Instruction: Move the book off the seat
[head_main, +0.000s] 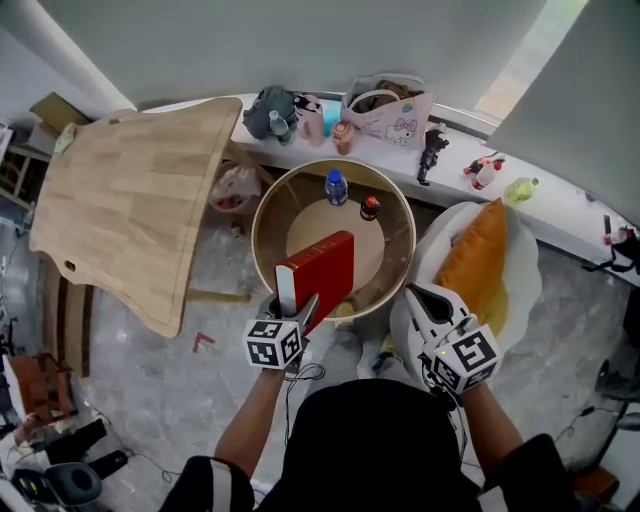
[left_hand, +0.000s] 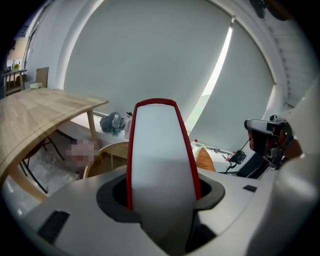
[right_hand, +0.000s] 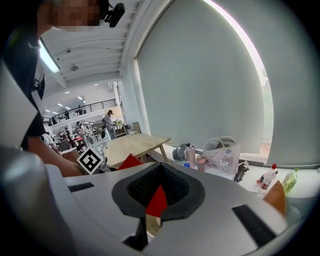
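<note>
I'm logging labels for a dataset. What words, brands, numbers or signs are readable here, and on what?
No text is readable.
Red book: no legible title on the cover.
Pink bag: cartoon cat print; any lettering too small.
Blue-capped bottle: label too small.
Marker cube: black-and-white square pattern, no letters.

The round tub (head_main: 262, 215) sits on the floor in the middle. A bigger bottle (head_main: 337, 187) and a smaller bottle (head_main: 370, 208) stand inside it at the back, side by side. The book (head_main: 325, 265) is between the left tongs (head_main: 298, 298), over the near side of the tub. The big tabletop (head_main: 130, 200) is left of the tub. The chair (head_main: 525, 290) is right of the tub, with a cushion (head_main: 475, 255) lying in it. The right tongs (head_main: 428, 300) are by the chair's near edge. A ledge (head_main: 560, 205) runs behind them all, and a bag (head_main: 390, 115) stands on it.
</note>
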